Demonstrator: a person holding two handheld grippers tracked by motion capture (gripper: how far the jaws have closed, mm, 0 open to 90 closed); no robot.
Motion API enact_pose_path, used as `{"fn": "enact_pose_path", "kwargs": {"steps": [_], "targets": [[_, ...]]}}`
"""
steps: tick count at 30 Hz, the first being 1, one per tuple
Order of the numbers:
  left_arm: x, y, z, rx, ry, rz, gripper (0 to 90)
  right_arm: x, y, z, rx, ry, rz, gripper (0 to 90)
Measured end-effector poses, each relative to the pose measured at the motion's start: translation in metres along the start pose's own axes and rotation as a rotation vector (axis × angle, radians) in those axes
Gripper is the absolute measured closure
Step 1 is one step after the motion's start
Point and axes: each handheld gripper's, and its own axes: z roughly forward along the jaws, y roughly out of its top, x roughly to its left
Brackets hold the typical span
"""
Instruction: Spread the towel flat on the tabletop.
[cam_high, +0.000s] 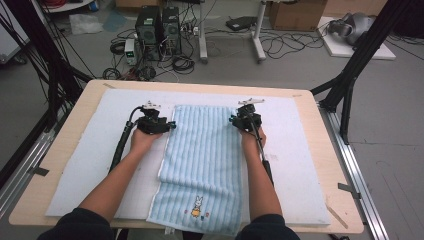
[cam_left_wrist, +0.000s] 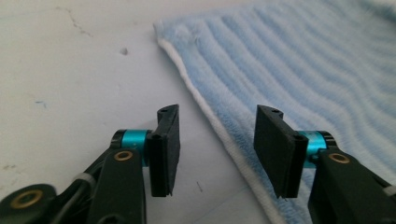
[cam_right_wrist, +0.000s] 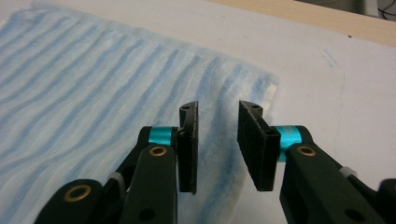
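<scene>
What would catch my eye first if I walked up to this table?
The light blue striped towel, lying lengthwise down the middle of the white mat, a small rabbit picture near its close end. At its far corners sit the left gripper and the right gripper, jaws apart.

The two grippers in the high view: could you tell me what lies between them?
In the high view, the far end of the blue striped towel spans between the left gripper and right gripper.

Beyond the wooden table, two black computer towers, tangled cables and cardboard boxes sit on the grey floor.
</scene>
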Motion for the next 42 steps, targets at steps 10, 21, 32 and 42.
{"fn": "enact_pose_path", "kwargs": {"steps": [10,21,32,42], "targets": [[0.009,0.005,0.005,-0.009,0.075,-0.028,87.8,-0.014,-0.015,-0.025,0.001,0.030,0.036,64.4],[0.030,0.004,0.000,-0.015,0.099,-0.079,87.7,0.026,-0.023,-0.005,0.082,0.177,-0.103,87.5],[0.028,0.005,0.000,-0.034,0.104,-0.089,83.2,0.016,-0.016,0.004,0.059,-0.007,-0.030,69.8],[0.022,-0.017,-0.032,-0.088,-0.020,-0.106,53.9,0.007,-0.035,-0.036,-0.006,0.084,-0.021,60.5]]}}
